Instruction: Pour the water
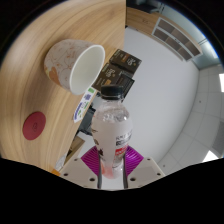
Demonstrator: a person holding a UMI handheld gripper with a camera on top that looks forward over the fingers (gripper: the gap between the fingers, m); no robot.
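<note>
My gripper (112, 165) is shut on a clear plastic water bottle (113, 128) with a white cap and a red-and-white label. Both magenta pads (94, 161) press on its lower body. The bottle points away from me along the fingers. A white paper cup (74, 63) stands on the round wooden table (35, 75) beyond and to the left of the bottle's cap. Its open mouth faces me. The view is strongly tilted, so the table's edge runs diagonally past the bottle.
A red round coaster-like disc (35, 124) lies on the table near the left finger. A dark packet (122, 65) lies past the table's edge, just beyond the bottle's cap. Grey floor (175, 95) spreads to the right, with furniture at the far side.
</note>
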